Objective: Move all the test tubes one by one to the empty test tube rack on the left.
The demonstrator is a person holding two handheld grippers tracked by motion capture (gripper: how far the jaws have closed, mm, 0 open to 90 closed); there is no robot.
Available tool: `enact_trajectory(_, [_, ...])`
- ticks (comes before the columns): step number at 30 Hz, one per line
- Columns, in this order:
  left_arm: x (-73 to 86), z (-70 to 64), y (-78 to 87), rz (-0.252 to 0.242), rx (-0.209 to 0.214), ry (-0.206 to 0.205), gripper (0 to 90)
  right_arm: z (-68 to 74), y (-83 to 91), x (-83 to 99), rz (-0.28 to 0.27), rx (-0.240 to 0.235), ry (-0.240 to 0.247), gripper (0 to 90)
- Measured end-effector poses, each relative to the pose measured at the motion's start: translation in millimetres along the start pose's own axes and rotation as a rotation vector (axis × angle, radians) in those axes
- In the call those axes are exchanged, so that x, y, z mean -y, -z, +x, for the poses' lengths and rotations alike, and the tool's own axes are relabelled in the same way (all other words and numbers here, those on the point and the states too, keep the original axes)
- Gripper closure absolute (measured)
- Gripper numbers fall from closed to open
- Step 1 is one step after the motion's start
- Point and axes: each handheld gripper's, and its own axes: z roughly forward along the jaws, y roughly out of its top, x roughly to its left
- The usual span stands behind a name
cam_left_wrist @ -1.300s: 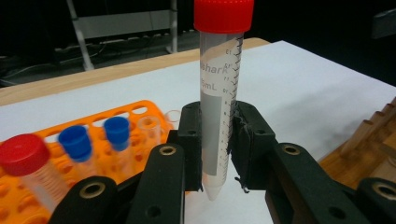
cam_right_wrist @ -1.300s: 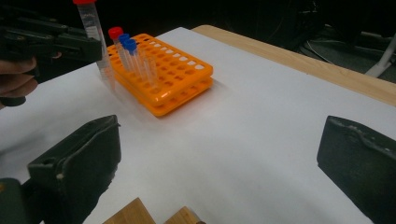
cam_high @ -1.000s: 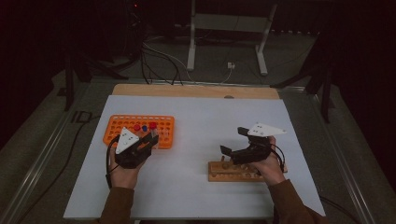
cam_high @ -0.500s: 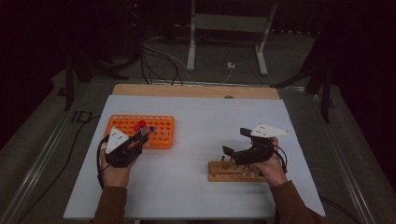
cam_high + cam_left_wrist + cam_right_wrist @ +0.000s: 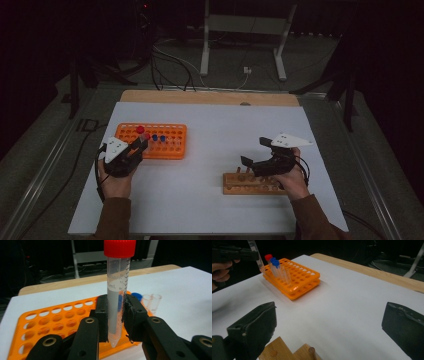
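My left gripper (image 5: pixel 115 305) is shut on a clear tube with a red cap (image 5: pixel 117 277), held upright with its pointed tip just over the near edge of the orange rack (image 5: pixel 42 317). In the high view the left gripper (image 5: pixel 138 146) is at the rack's (image 5: pixel 172 148) front left corner, with the red cap (image 5: pixel 141 130) above it. My right gripper (image 5: pixel 255 152) is open above a wooden peg block (image 5: pixel 250 185). Its jaws stand wide apart in the right gripper view (image 5: pixel 329 325), with nothing between them and the block's corner (image 5: pixel 279 350) below.
Two blue-capped tubes (image 5: pixel 158 137) and a few uncapped clear tubes (image 5: pixel 151 300) stand in the rack, and another red-capped tube (image 5: pixel 269 258) stands beside them. White table surface (image 5: pixel 225 135) lies between rack and block. A wooden strip (image 5: pixel 210 97) runs along the far edge.
My left gripper has shifted leftwards along the rack's front, to its left corner, with the red-capped tube in its jaws. The right gripper has stayed over the block.
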Motion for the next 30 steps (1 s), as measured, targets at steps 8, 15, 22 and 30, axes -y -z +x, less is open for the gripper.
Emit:
enact_trajectory(8, [3.0, 10.7, -8.6, 0.003, -0.055, 0.020, 75.0, -0.8, 0.2, 0.2, 0.000, 0.000, -0.001, 0.0])
enact_trajectory(15, [6.1, 16.2, -19.7, 0.013, -0.079, 0.035, 75.0, -0.8, 0.8, 0.7, -0.002, 0.000, 0.000, 0.0])
enact_trajectory(22, [12.4, 17.4, -27.9, 0.056, -0.086, 0.023, 75.0, -2.7, 3.5, 2.6, -0.004, 0.004, -0.002, 0.0])
enact_trajectory(30, [26.3, 16.7, -35.1, 0.144, -0.065, -0.009, 75.0, -5.2, 7.7, 9.2, -0.001, 0.009, -0.006, 0.0])
